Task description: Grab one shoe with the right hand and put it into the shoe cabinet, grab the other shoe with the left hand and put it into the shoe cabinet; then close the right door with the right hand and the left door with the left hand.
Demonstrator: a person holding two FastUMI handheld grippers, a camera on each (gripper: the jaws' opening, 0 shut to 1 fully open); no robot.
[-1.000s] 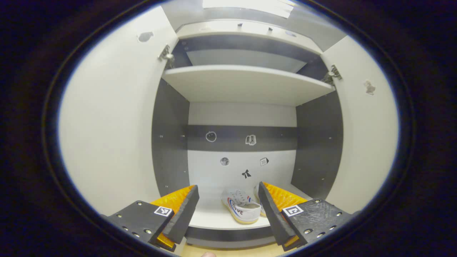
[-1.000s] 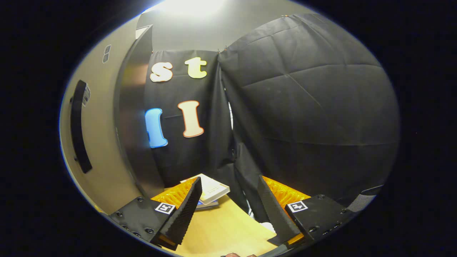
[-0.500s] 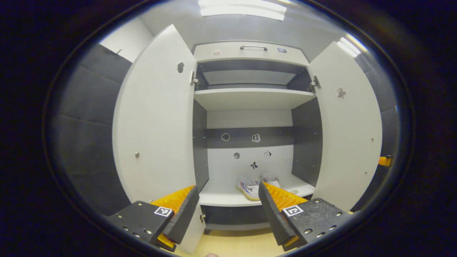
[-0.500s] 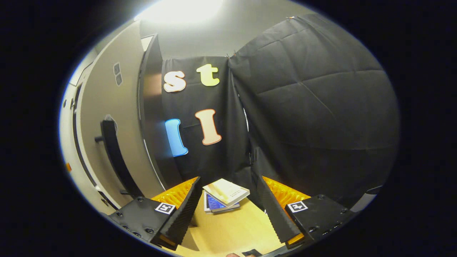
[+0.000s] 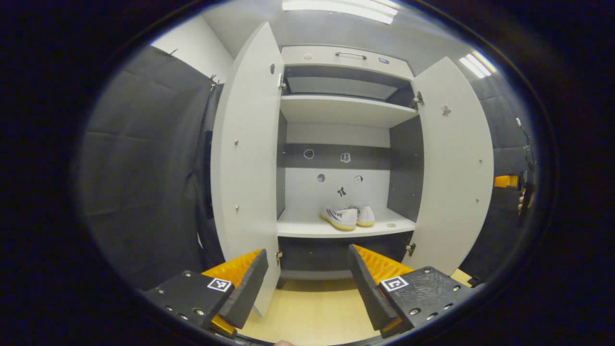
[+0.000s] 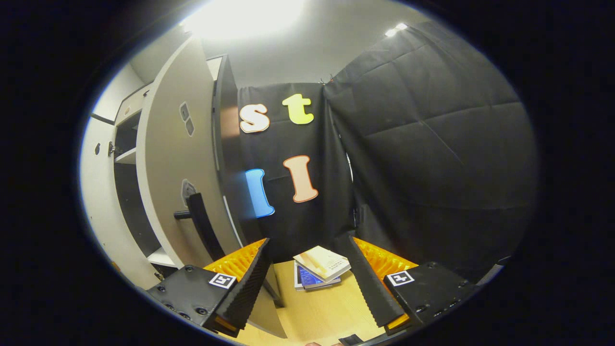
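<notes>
In the left gripper view the shoe cabinet (image 5: 343,110) stands ahead with both doors swung wide. Two white shoes (image 5: 348,217) sit side by side on its lower shelf. The left door (image 5: 247,163) and the right door (image 5: 454,163) flank the opening. My left gripper (image 5: 307,283) is open and holds nothing, well back from the cabinet, above the floor. In the right gripper view my right gripper (image 6: 310,283) is open and holds nothing. The right door's outer face (image 6: 178,173) with its dark handle (image 6: 204,230) stands just left of it.
A few stacked books (image 6: 321,269) lie on the wooden floor (image 6: 317,312) by the black cloth wall. Part of the other gripper and a hand (image 5: 516,187) show past the right door's edge. An upper shelf and a drawer (image 5: 343,57) top the cabinet.
My left gripper has drawn back out of the cabinet, so both doors and the whole front now show. My right gripper has swung left, bringing the right door's handle nearer.
</notes>
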